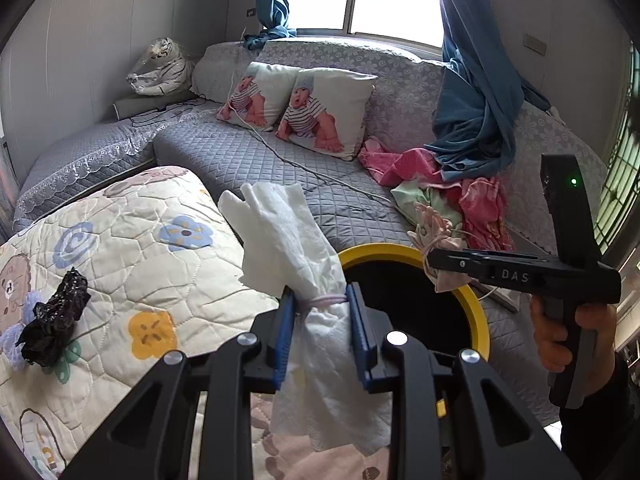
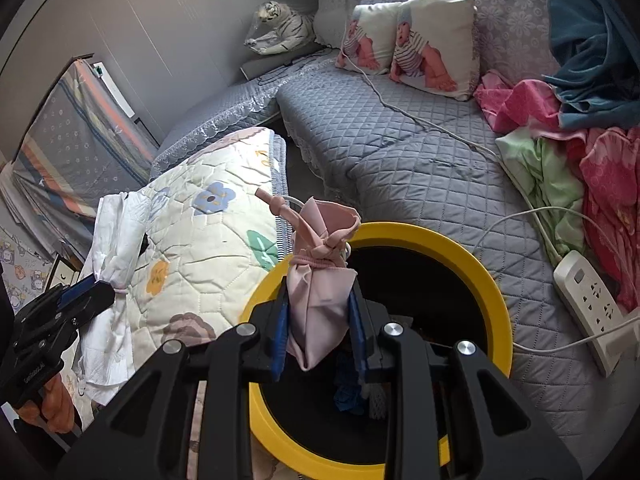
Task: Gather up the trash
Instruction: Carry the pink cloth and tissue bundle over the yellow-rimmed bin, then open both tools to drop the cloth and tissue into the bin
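A crumpled black wrapper lies on the flowered quilt at far left; just right of it the left gripper is clamped on a white tissue bundle tied with a pink band, beside the yellow-rimmed bin; further right, the right gripper pinches a knotted pink cloth pouch over the bin's dark opening; a white power strip rests on the grey quilted sofa.
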Available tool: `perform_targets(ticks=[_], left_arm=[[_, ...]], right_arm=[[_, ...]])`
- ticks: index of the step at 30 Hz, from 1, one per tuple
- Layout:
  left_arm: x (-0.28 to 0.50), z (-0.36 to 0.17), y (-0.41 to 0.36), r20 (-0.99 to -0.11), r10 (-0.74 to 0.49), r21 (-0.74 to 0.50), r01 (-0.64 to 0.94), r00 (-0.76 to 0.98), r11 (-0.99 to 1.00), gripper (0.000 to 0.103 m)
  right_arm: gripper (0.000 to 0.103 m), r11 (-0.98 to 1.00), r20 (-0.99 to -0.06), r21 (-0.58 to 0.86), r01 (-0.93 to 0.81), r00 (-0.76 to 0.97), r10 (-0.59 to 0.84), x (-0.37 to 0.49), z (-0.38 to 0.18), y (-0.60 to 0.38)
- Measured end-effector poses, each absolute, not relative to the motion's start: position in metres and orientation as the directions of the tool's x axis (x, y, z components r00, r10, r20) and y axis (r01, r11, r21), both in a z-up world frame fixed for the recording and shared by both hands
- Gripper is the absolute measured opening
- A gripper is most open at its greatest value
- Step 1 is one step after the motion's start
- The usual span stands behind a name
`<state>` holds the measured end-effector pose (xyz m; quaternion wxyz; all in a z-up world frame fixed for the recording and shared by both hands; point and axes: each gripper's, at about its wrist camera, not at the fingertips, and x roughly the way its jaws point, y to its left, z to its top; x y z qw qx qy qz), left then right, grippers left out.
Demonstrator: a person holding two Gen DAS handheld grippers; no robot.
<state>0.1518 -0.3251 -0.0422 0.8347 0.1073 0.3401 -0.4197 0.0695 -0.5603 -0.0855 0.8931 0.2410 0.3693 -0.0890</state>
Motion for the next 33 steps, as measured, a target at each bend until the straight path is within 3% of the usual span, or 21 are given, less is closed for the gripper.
perform_targets(ticks=[19,33], left_arm=[[0.133,-0.090,-0.382,-0.724,-0.602,-0.105,0.809,0.336,0.578,0.025],[0.144,-0.109,-0.395,-0.741,-0.624,-0.209,0.797,0.249,0.566,0.026]], right_arm=[[0.025,0.826,-0.771,0.330,0.458,0.635,-0.043,0.054,-0.133,-0.589],[0.026,0.814,-0.815,0.291,0.503,0.576,-0.065,0.063,-0.150,-0.595]])
